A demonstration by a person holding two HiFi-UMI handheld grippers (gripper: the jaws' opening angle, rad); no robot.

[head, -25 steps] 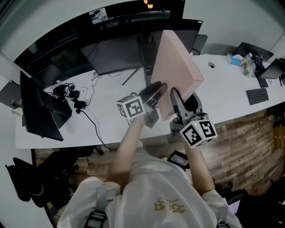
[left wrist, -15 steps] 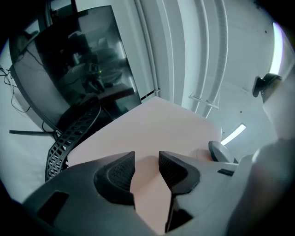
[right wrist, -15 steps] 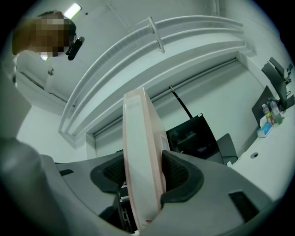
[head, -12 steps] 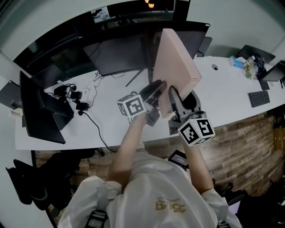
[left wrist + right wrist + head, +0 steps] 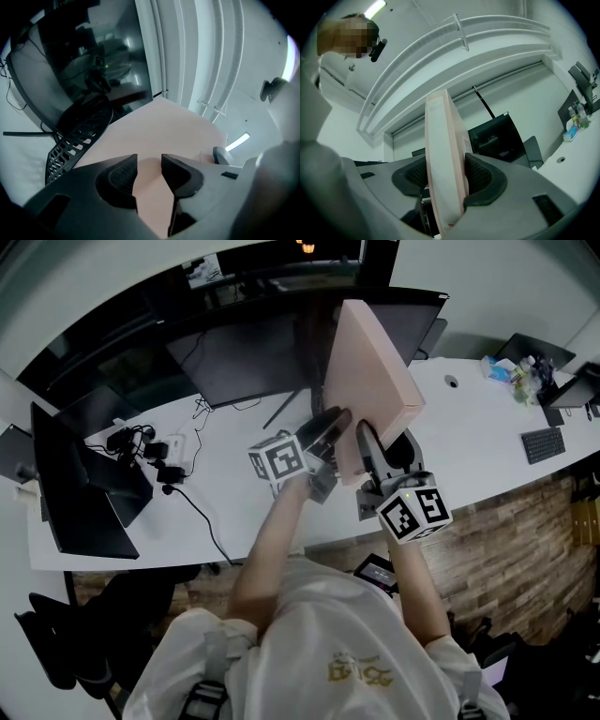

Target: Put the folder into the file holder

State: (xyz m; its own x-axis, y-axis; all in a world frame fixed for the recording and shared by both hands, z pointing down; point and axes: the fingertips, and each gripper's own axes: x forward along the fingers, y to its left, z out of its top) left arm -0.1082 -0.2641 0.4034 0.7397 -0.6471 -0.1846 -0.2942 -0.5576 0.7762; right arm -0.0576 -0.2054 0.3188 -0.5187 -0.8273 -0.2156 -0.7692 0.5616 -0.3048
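A thick pink folder [image 5: 370, 381] stands tilted on edge above the white desk [image 5: 234, 507]. My right gripper [image 5: 372, 448] is shut on its lower end; in the right gripper view the folder's edge [image 5: 443, 173] fills the space between both pads. My left gripper [image 5: 328, 427] lies against the folder's broad left face, jaws apart, and the pink face [image 5: 159, 136] shows through the gap with nothing clamped. The black mesh file holder [image 5: 77, 136] sits just beside the folder, and appears as a dark rounded shape [image 5: 405, 448] behind my right gripper.
Dark monitors [image 5: 244, 357] stand along the back of the desk. A laptop [image 5: 80, 493] and a tangle of cables with a power strip [image 5: 155, 451] lie at the left. A keyboard [image 5: 542, 442] and bottles [image 5: 516, 371] sit far right.
The folder and both grippers keep nearly the same pose. Only the head view has shifted a little.
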